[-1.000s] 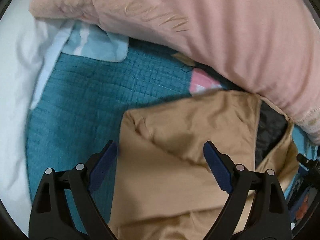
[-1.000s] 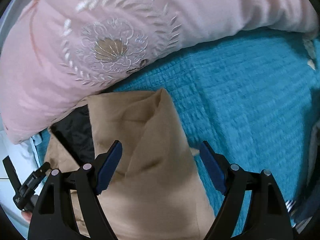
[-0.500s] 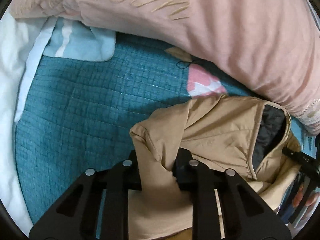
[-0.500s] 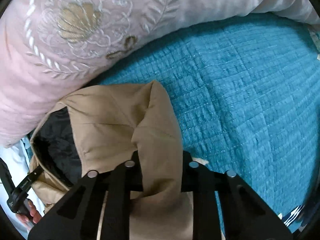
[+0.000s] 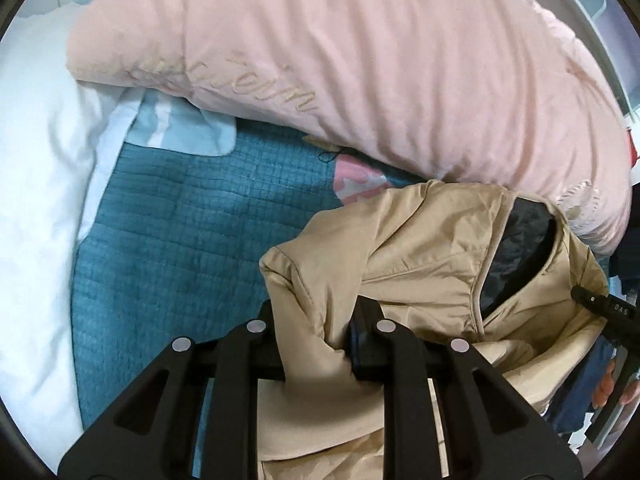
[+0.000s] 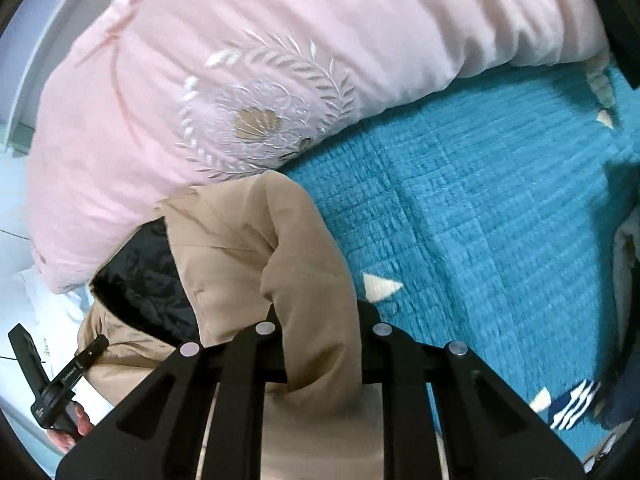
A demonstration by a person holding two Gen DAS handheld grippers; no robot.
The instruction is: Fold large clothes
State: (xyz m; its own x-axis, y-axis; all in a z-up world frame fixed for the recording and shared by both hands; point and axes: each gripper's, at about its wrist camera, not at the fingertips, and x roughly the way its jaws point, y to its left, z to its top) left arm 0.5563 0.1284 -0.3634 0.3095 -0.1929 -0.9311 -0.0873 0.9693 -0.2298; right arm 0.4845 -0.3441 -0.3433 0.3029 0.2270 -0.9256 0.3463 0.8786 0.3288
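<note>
Between the fingers of our left hand-held gripper (image 5: 316, 344) we are pinching a bunched fold of the large tan padded jacket with the black quilted lining (image 5: 424, 256), the black jaws pressed against the cloth from both sides. Our right hand-held gripper (image 6: 322, 352) is doing the same on another part of the tan jacket (image 6: 240, 232), its jaws closed on a thick rounded roll of fabric that is rising up through them.

Ahead of both grippers the jacket is lying crumpled on the teal quilted bedspread (image 5: 180, 248), its collar opening showing the black lining (image 6: 148, 280). The far edge of the jacket is touching the big pink embroidered duvet (image 6: 248, 80), which is heaped across the bed beyond it. In the left wrist view the same pink duvet (image 5: 380, 60) is filling the upper part of the picture, with gold script stitched on it.

To the left of the left gripper, a white pillow (image 5: 36, 208) is lying along the edge of the bedspread, and a pale blue cloth (image 5: 188, 132) is peeking out from under the duvet. To the right of the right gripper the bedspread (image 6: 480, 200) is stretching away, with small white triangles (image 6: 380, 286) scattered on it.
</note>
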